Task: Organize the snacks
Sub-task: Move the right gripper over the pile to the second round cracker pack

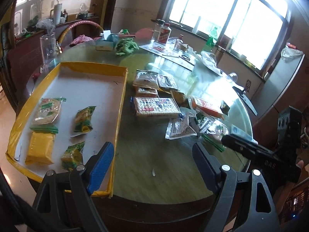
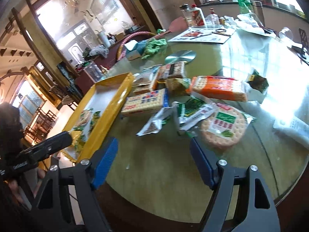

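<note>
Yellow tray (image 1: 121, 100) at the tabletop's (image 1: 154, 154) left edge, holding four sorted packets – round cracker pack (image 1: 47, 110), yellow pack (image 1: 39, 148), two green sachets (image 1: 84, 118). Unsorted snack pile (image 2: 185, 100) just right of it, packets overlapping, so lower ones are blocked; round cracker packet (image 2: 224, 125) lies nearest. Left gripper (image 1: 152, 162) and right gripper (image 2: 154, 154): jaws wide apart, empty, above bare glass. Beyond – tissue box (image 1: 105, 42), bottles (image 1: 164, 32).

Bright arched window (image 1: 227, 17), round glass-topped table (image 1: 154, 177), wooden sideboard (image 1: 25, 58).
</note>
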`<state>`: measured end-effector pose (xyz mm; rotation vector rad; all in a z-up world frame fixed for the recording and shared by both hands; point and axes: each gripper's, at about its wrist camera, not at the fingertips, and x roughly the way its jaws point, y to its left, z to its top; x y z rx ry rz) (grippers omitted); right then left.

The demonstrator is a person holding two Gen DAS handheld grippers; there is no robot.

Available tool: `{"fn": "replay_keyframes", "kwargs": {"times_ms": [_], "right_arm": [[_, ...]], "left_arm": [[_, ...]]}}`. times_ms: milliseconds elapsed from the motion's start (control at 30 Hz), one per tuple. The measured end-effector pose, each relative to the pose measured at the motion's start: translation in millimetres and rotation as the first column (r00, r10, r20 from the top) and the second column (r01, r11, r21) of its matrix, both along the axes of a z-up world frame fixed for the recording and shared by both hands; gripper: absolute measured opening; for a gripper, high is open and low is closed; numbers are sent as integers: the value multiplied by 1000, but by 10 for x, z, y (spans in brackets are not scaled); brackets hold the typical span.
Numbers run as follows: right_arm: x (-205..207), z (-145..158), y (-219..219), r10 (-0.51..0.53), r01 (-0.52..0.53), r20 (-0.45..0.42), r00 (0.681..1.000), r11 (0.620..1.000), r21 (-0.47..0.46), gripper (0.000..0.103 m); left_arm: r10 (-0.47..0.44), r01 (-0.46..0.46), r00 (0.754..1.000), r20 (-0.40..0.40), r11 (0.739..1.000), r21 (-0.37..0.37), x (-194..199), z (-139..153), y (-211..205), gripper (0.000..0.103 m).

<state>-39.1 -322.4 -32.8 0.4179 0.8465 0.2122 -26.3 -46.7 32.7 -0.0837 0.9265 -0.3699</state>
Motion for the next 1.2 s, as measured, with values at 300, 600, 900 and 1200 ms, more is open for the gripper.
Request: {"fn": "replay_keyframes", "kwargs": {"times_ms": [300,600,900,1200], "right_arm": [[232,-176,-323,-18,12,-74,997,997,-77,76],[631,-349,-714,-116,86,-162,980,979,-185,80],[255,-387,-768,-244,222,-180,953,966,-134,80],[364,-477,-466,-321,297,-236,917,946,-130,81]], "left_arm": [[-62,62,998,-10,998,32,-21,-115,-201,83],[-70,71,997,-26,997,42,6,-164,-271,83],[-69,70,997,-23,996,63,50,-202,-308,83],[-50,51,999,-22,997,62,69,-227,-268,83]]}}
